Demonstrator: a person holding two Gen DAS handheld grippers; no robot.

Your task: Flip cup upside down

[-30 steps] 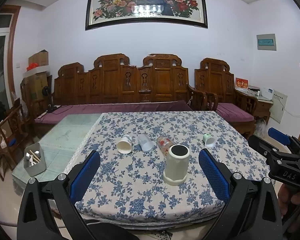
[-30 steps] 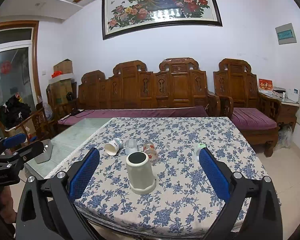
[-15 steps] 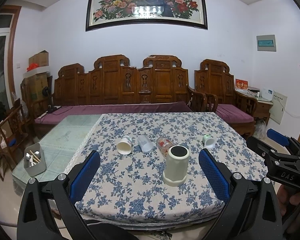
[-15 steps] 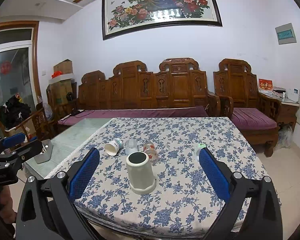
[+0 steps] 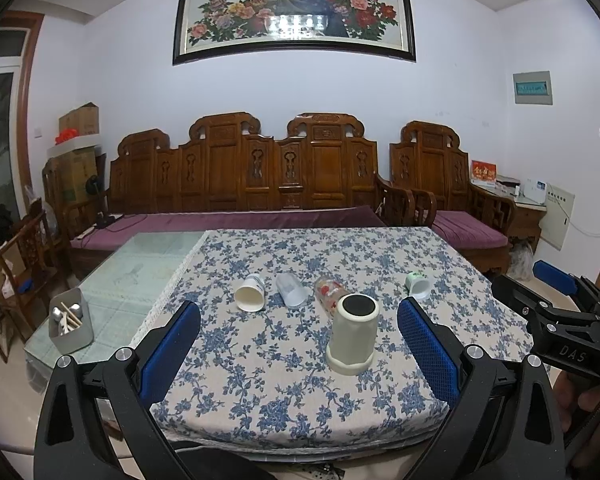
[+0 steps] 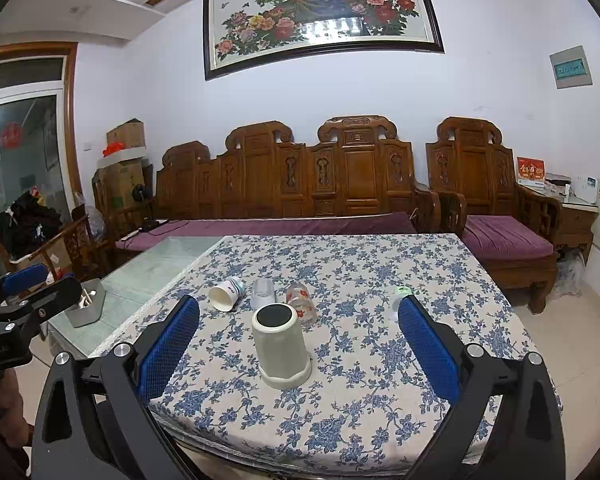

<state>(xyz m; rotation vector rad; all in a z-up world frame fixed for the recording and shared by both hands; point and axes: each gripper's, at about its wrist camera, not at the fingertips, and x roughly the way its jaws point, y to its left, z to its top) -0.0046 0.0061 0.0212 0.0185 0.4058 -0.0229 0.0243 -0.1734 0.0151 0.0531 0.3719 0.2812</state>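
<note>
A cream cup (image 5: 354,334) stands upside down on the floral tablecloth (image 5: 284,380), dark base up; it also shows in the right wrist view (image 6: 282,346). Behind it lie a white paper cup (image 5: 250,293), a clear plastic cup (image 5: 291,290), a red-patterned glass (image 5: 329,292) and a small green-rimmed cup (image 5: 418,285), all on their sides. My left gripper (image 5: 299,354) is open and empty, back from the cream cup. My right gripper (image 6: 299,350) is open and empty, also back from it, and shows at the right in the left wrist view (image 5: 556,320).
The cloth covers a glass-topped table (image 5: 140,268). A grey utensil holder (image 5: 70,326) stands at its left corner. A carved wooden sofa (image 5: 260,184) with purple cushions stands behind, with an armchair (image 5: 452,200) at the right.
</note>
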